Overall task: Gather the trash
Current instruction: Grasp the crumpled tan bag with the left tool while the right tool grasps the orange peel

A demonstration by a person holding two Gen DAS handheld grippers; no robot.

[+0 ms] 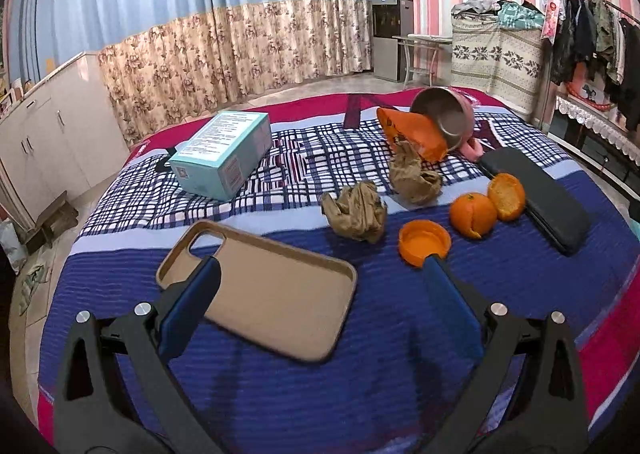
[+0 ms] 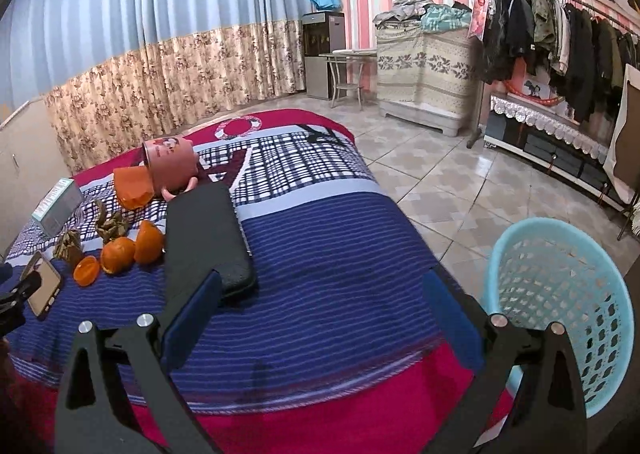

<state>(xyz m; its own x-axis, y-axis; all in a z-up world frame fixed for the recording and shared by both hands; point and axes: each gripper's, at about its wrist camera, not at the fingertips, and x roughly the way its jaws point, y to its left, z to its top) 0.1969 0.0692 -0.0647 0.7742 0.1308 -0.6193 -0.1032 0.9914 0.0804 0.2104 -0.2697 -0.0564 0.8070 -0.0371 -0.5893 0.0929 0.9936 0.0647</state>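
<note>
Hovering above the bed, left claw and right claw both spread wide, empty. 2 crumpled brown papers beside orange peels: light, soft, crushable; pinch across the bulk. Basket stands beside the bed

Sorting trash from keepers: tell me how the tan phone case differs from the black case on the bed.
The tan phone case lies open side up, showing its camera cutout; the black case lies closed. The tan one sits before the left gripper, the black one beside the orange peels. Both lie flat on the bedspread.
</note>
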